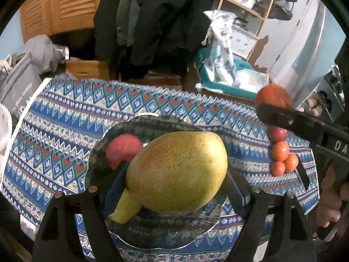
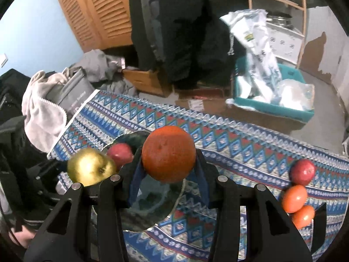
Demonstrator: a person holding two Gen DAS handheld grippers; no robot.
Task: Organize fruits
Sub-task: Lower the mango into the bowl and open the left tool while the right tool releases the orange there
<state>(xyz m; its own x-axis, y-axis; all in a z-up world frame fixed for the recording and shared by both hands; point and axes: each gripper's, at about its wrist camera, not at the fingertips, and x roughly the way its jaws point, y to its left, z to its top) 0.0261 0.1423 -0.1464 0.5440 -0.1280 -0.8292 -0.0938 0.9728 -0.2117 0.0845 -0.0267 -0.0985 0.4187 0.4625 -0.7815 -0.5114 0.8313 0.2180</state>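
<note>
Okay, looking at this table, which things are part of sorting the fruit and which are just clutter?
Part of the job:
- large yellow-green mango, in left gripper
- round orange, in right gripper
- dark patterned plate
- red apple on it
- small orange tomatoes

Lying about:
- teal plastic crate
- grey bag
- cardboard box

Your left wrist view looks steeply down, close over the dark plate point(image 1: 96, 152); your right wrist view faces likewise from just right of it — both share that plate and the patterned cloth point(image 1: 65, 113).
</note>
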